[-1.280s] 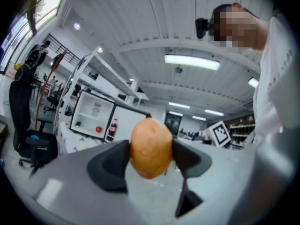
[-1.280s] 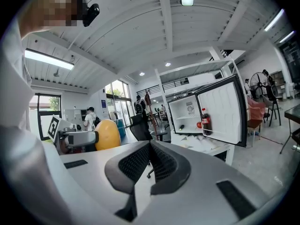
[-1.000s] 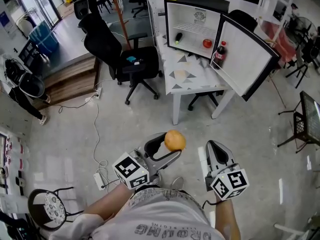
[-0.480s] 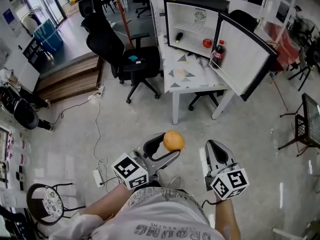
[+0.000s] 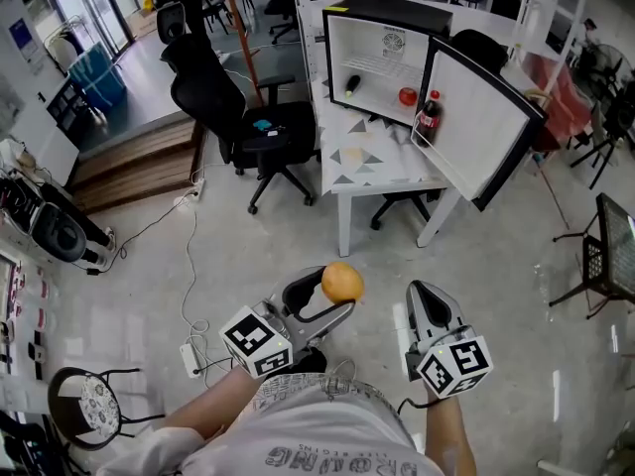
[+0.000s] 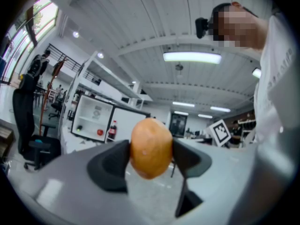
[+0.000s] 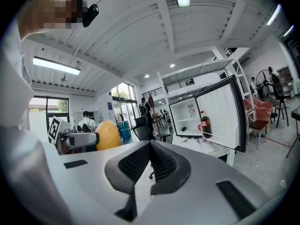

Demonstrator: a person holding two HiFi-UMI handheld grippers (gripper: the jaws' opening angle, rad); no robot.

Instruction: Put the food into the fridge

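Orange (image 6: 150, 146), sides behind left tool (image 6: 150, 157)

White tabletop with grey triangle print (image 5: 369, 159), standing on glossy grey floor (image 5: 258, 251). On tabletop: black-cased white mini fridge (image 5: 369, 62), door swung open. On fridge floor: dark green oblong item (image 5: 352, 82) lying down, red round fruit (image 5: 407, 95). In door shelf: upright red-labelled cola bottle (image 5: 427, 117). On floor: black swivel office chair (image 5: 260, 127), white power strip with cable (image 5: 189, 359), round-seat metal stool (image 5: 87, 405).
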